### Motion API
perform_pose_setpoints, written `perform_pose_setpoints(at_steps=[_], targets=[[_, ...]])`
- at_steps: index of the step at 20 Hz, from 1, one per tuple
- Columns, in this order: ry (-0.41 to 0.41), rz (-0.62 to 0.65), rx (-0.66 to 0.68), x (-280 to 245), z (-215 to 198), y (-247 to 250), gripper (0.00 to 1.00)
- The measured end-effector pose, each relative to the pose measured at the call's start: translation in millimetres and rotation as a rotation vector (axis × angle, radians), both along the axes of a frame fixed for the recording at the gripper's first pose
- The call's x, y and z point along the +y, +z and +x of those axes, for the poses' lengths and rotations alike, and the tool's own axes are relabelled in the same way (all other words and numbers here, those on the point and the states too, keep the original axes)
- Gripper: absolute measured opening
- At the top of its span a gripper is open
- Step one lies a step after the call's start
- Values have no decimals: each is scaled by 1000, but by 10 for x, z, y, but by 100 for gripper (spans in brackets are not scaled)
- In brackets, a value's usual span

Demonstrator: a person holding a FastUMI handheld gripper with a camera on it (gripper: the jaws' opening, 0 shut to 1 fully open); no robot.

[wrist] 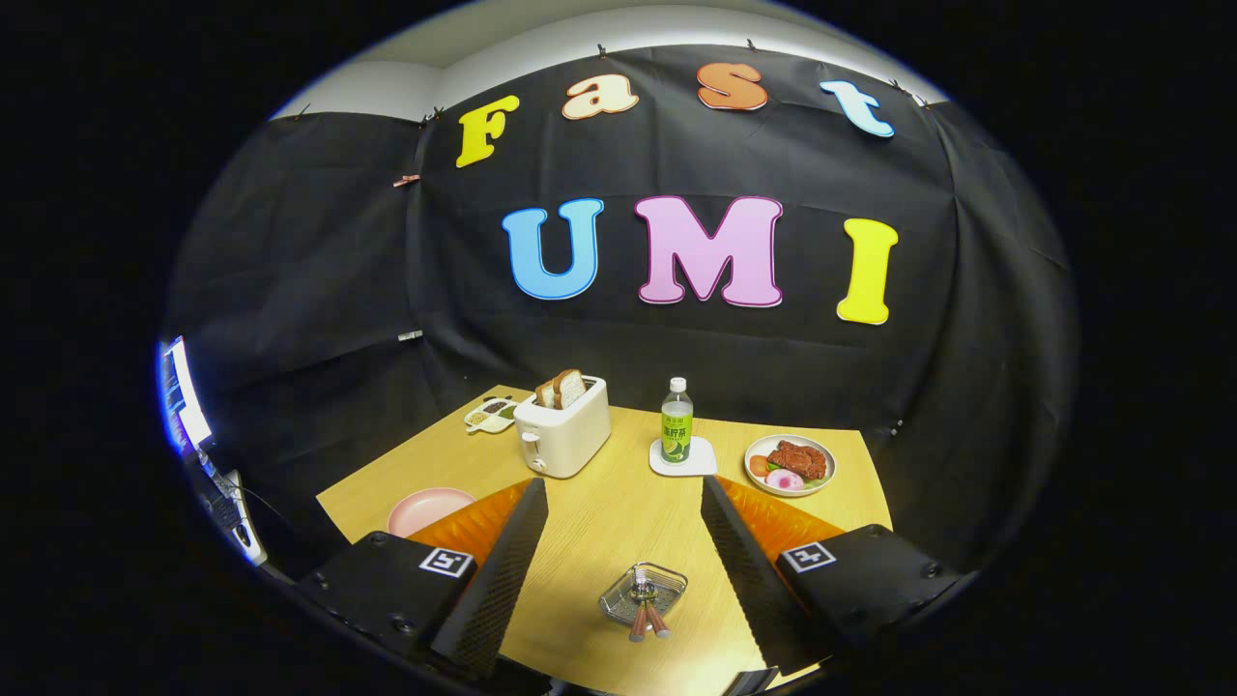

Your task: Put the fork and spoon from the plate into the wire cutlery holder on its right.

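Observation:
The wire cutlery holder [643,592] stands on the wooden table between my two fingers, well below them. Two utensils with wooden handles [647,619] stand in it, handles sticking out toward me; I cannot tell fork from spoon at this size. A pink plate [428,507] lies to the left of the holder, just beyond my left finger [503,570], partly hidden by it. My gripper [623,570] hangs high above the table, open wide, with nothing between its fingers.
A white toaster [562,425] with bread slices stands at the back left, a small dish [491,414] behind it. A green-labelled bottle [676,422] sits on a white coaster at the back middle. A plate of food [791,462] lies at the back right.

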State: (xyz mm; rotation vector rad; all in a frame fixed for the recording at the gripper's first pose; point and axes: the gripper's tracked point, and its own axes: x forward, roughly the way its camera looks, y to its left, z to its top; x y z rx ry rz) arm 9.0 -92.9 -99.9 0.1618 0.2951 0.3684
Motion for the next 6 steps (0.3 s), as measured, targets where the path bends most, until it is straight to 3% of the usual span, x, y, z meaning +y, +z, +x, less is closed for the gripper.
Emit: perform_pose_setpoints(at_steps=[6], targets=[[-5,-13,-18,15,20,69,99]])
